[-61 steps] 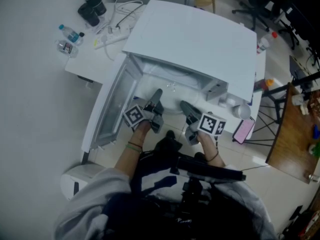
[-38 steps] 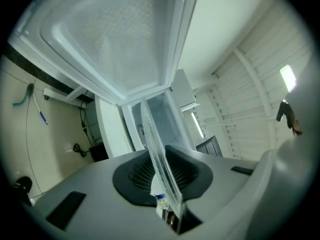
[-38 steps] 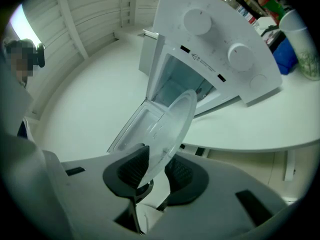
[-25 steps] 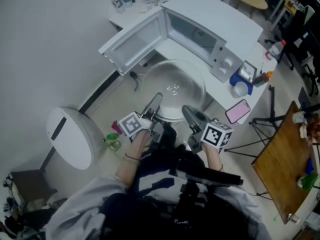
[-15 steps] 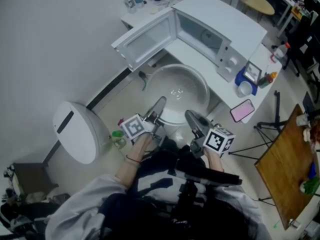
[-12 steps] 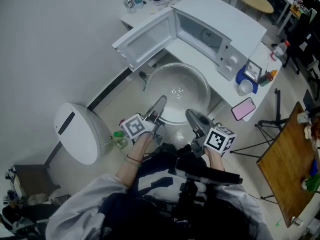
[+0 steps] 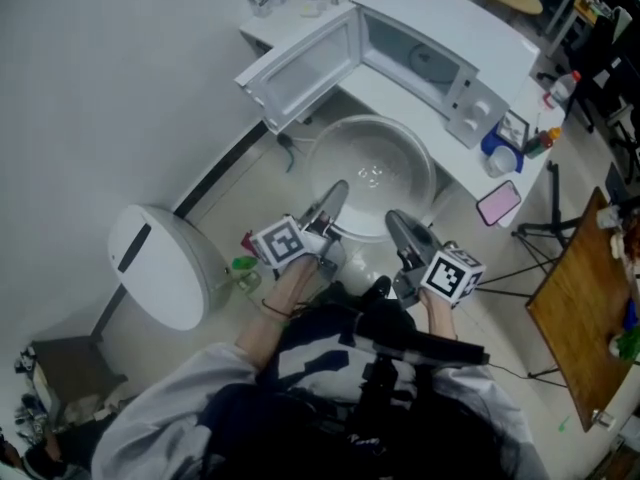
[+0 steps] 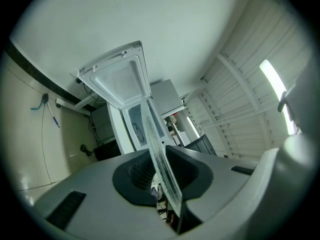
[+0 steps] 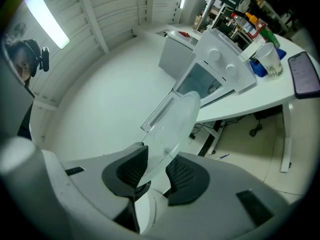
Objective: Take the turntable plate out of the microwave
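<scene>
The clear glass turntable plate (image 7: 372, 158) hangs level in the air over the floor, in front of the white microwave (image 7: 440, 28), whose door (image 7: 300, 63) stands wide open. My left gripper (image 7: 334, 200) is shut on the plate's near left rim and my right gripper (image 7: 397, 223) on its near right rim. In the left gripper view the plate (image 8: 156, 139) runs edge-on between the dark pads of the left gripper (image 8: 161, 173). In the right gripper view the plate (image 9: 177, 119) sits pinched in the right gripper (image 9: 152, 170), with the microwave (image 9: 215, 61) beyond it.
The microwave stands on a white table (image 7: 400, 103), next to a blue holder (image 7: 497, 153) and a pink phone (image 7: 497, 203). A white rounded bin (image 7: 160, 268) and a small green thing (image 7: 243, 265) stand on the floor at the left. A wooden table (image 7: 585, 308) is at the right.
The plate, earlier at the mouth of the microwave, has come out and is now held away from it over the floor. Both grippers have kept their hold on its rim.
</scene>
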`<state>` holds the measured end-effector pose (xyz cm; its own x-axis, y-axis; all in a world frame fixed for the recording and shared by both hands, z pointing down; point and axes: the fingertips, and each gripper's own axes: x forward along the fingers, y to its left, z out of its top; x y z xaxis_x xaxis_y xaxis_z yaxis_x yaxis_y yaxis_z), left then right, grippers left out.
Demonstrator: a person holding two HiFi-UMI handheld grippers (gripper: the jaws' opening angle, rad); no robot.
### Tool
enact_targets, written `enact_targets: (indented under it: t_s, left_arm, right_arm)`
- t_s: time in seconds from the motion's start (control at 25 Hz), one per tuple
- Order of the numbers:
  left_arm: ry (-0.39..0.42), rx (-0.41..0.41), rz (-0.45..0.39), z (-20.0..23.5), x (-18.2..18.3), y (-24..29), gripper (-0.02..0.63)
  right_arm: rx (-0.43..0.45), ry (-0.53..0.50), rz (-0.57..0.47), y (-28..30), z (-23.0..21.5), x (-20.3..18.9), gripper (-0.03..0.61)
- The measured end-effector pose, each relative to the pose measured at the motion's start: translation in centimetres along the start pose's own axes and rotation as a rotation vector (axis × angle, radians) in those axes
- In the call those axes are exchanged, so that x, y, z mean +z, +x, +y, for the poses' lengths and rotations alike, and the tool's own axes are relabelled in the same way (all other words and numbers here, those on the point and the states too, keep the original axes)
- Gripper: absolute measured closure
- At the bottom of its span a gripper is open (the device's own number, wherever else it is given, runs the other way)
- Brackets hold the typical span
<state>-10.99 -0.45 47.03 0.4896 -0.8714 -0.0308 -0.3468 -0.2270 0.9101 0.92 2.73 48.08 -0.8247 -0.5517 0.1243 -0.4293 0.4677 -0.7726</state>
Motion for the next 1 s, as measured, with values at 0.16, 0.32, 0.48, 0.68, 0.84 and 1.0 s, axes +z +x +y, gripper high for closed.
enact_targets:
  t_s: [0.16,0.32,0.48,0.68,0.84,1.0]
  left_arm:
    - [0.023,0.005,0.029,0.6,0.5,-0.8,0.56]
    - [0.036,-0.011,0.052,0.8,1.1,-1.2,0.558]
    - [0.015,-0.022,0.05,1.0,1.7,-2.1,0.558]
    - [0.001,-0.041,0.045,1.1,2.3,-2.7,0.558]
    - [-0.002,-0.044,0.048,1.1,2.6,-3.1,0.558]
    - [-0.003,-0.044,0.05,1.1,2.6,-3.1,0.558]
  right_arm:
    - [-0.014,0.0,-0.014,0.5,0.7,-0.7,0.457]
    - [-0.022,-0.009,-0.032,0.9,1.2,-1.1,0.457]
    - [-0.024,-0.014,-0.036,1.5,1.9,-1.8,0.457]
    - [-0.023,-0.026,-0.038,2.0,2.5,-2.2,0.457]
    - [-0.035,-0.022,-0.038,2.1,2.7,-2.4,0.457]
    - [-0.057,-0.035,-0.027,2.1,2.4,-2.5,0.456]
